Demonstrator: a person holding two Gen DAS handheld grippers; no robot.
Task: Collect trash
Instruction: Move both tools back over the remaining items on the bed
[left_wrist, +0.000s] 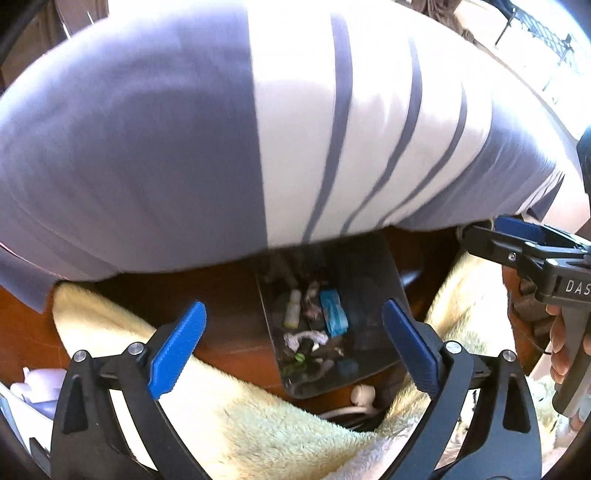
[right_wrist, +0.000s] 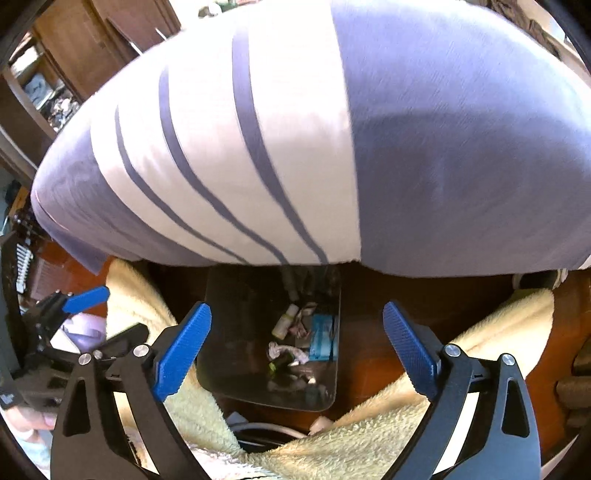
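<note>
Several pieces of trash (left_wrist: 314, 321) seen lying in the dark bin (left_wrist: 384, 280) on the wooden floor (left_wrist: 229, 314): a small pale bottle (left_wrist: 291, 308), a light-blue packet (left_wrist: 334, 312), crumpled white paper (left_wrist: 304, 338), a green scrap (left_wrist: 300, 357). Same contents confirmed from the right wrist view. Bin judged partly filled, sides well above the trash.

Left gripper (left_wrist: 295, 354) held above and in front of the bin, fingers spread wide, nothing between them. Right gripper (right_wrist: 297, 354) likewise above the bin, fingers spread wide, empty. Neither touching the bin or its contents.

Large striped cushion (left_wrist: 258, 129), grey and white, filling the upper half of both views, blurred; lower edge hiding the far end of the bin. Cream fleece blanket (left_wrist: 240, 417) flanking the bin on both sides. White plug and cable (left_wrist: 364, 395) just in front of the bin's near edge.

Judged: a drop into the bin done, both grippers free. No loose trash visible on the floor near the bin. Remaining trash elsewhere in the room: cannot tell, too much hidden by cushion and blanket. Completion of the task therefore not confirmed.
</note>
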